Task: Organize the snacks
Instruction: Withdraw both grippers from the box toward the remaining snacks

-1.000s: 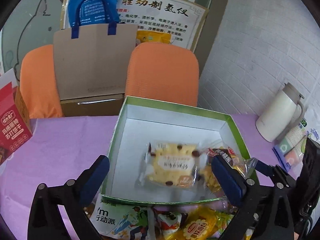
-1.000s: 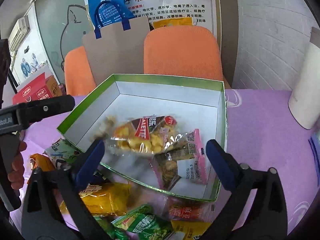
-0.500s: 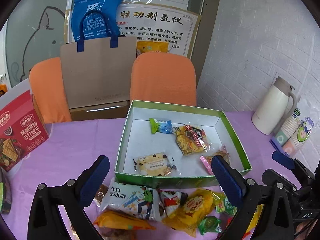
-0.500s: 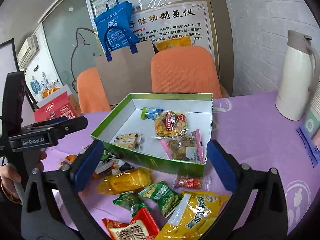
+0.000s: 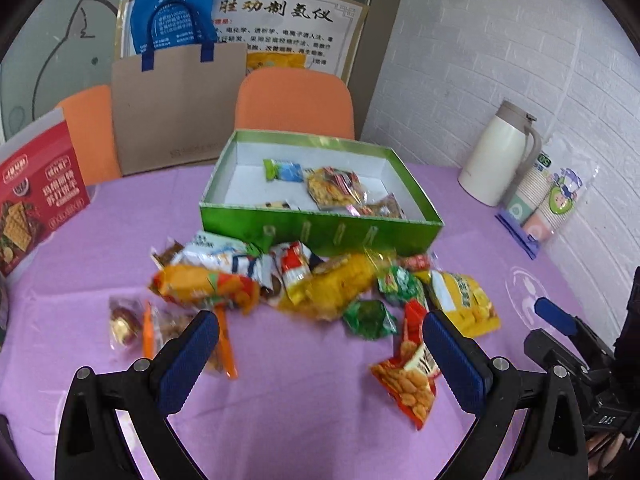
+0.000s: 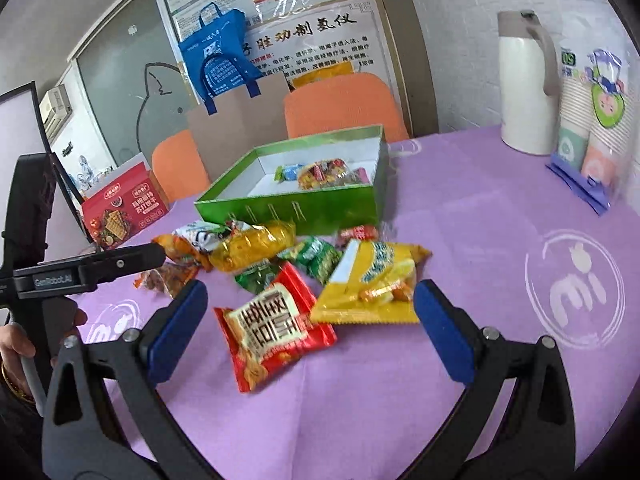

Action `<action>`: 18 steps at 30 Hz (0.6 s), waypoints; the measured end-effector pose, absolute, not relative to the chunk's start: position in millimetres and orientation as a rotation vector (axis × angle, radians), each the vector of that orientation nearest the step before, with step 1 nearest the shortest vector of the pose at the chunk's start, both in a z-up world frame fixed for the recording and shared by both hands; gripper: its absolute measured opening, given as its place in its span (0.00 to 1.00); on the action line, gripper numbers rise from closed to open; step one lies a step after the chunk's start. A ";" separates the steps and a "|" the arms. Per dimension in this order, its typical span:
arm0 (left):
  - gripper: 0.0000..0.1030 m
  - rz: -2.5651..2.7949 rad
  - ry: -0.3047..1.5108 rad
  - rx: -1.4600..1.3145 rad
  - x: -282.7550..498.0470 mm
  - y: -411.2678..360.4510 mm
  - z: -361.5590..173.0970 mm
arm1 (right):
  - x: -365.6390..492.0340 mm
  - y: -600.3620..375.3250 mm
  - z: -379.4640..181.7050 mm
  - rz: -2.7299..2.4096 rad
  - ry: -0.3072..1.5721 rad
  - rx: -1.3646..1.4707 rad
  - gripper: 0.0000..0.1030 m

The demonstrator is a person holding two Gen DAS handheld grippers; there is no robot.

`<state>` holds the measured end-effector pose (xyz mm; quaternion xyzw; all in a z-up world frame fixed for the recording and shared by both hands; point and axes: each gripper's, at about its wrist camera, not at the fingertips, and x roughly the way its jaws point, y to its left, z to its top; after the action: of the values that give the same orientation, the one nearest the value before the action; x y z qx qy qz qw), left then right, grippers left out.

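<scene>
Snacks (image 6: 280,264): heaped on purple table (image 6: 480,240) | green box (image 5: 320,232): four packets inside | my left claw (image 5: 316,344), right claw (image 6: 310,316): jaws apart, empty

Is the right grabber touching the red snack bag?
Apart. The right wrist view shows the right gripper open, fingers either side of the red snack bag, purple cloth between.
</scene>
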<state>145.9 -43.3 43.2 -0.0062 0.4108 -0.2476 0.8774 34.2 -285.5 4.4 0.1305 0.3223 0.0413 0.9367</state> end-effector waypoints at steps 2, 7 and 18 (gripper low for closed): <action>1.00 -0.552 0.884 -0.027 137.8 -46.8 32.1 | 29.4 -289.3 -2.7 0.061 0.675 0.270 0.99; 0.99 -0.633 0.920 -0.031 121.3 -63.3 11.8 | 17.2 -300.8 -18.0 0.089 0.727 0.339 0.99; 0.74 -0.696 0.982 0.120 135.1 -126.3 -16.2 | 8.5 -295.6 -25.9 0.042 0.792 0.263 0.99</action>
<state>135.1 -126.3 -16.2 0.0563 0.4614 -0.3274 0.8226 8.5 -295.6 -25.9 0.1275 0.3845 0.0205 0.9140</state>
